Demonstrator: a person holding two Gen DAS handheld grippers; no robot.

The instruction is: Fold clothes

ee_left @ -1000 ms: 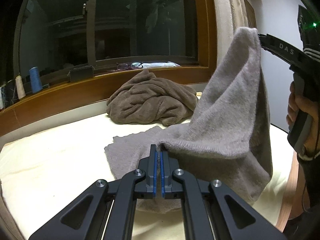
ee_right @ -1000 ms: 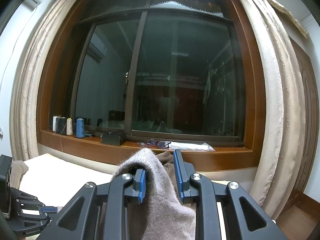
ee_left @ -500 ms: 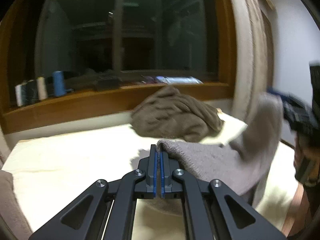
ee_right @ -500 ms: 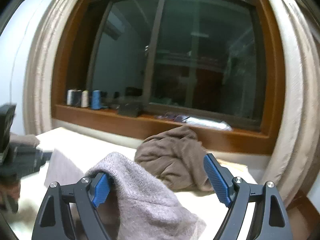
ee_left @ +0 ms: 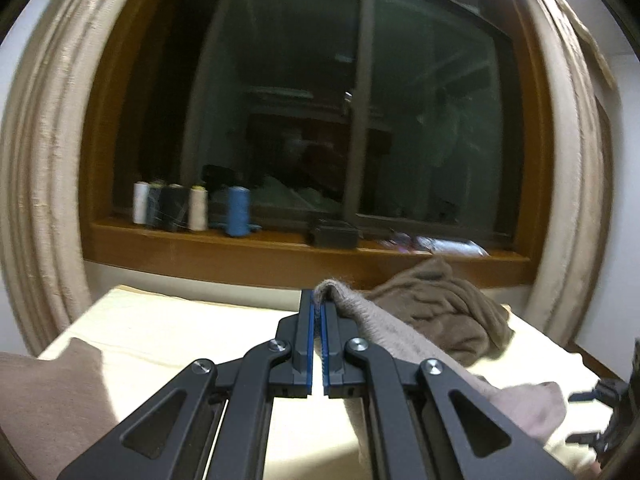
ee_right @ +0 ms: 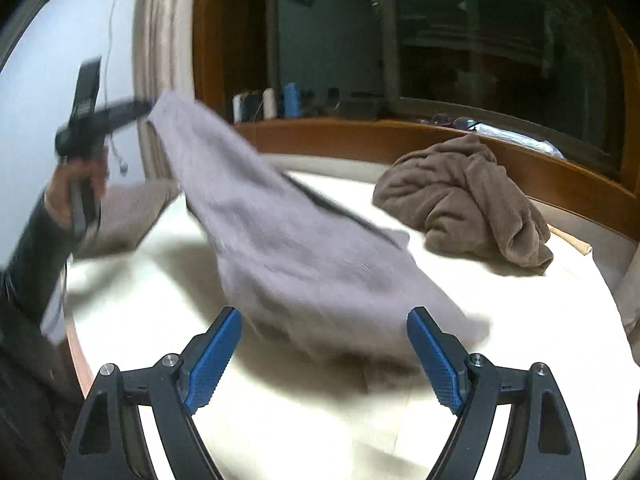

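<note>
Upper left of the right wrist view: left gripper (ee_right: pixel 150 108) is clenched on one corner of the grey knit garment (ee_right: pixel 280 240), held up by a hand (ee_right: pixel 74 184) with a dark sleeve (ee_right: pixel 28 256) below it. Garment hangs diagonally from that corner toward lower centre of the frame, its low end on the cream bed surface (ee_right: pixel 520 340), between and just beyond the right gripper (ee_right: pixel 324 354).

Right gripper: released, blue pads spread wide at bottom of frame, nothing pressed between them. Cloth edge sits ahead of the pads; can't tell if it touches either.

Left wrist view, centre: left gripper (ee_left: pixel 319 312) has its blue pads nearly together with a fold of the grey knit garment (ee_left: pixel 384 328) pinched at the tips. Fabric trails off to lower right, passing behind the right-hand finger arm.

Brown crumpled garment (ee_right: pixel 468 200) sits heaped on the bed at right of frame, apart from the grey one, below the wooden window sill (ee_right: pixel 400 136).

Hard to read:
- Grey garment is motion-blurred, so its shape isn't clear.
- Dark streak across the cloth mid-frame — can't tell what it is.
- Another brownish cloth (ee_left: pixel 48 400) at lower left of the left wrist view, cut by the frame edge.
- Thread spools (ee_left: pixel 192 208) on the sill are soft.
- Right edge of the left wrist view: dark hardware (ee_left: pixel 616 400), only partly in frame.
</note>
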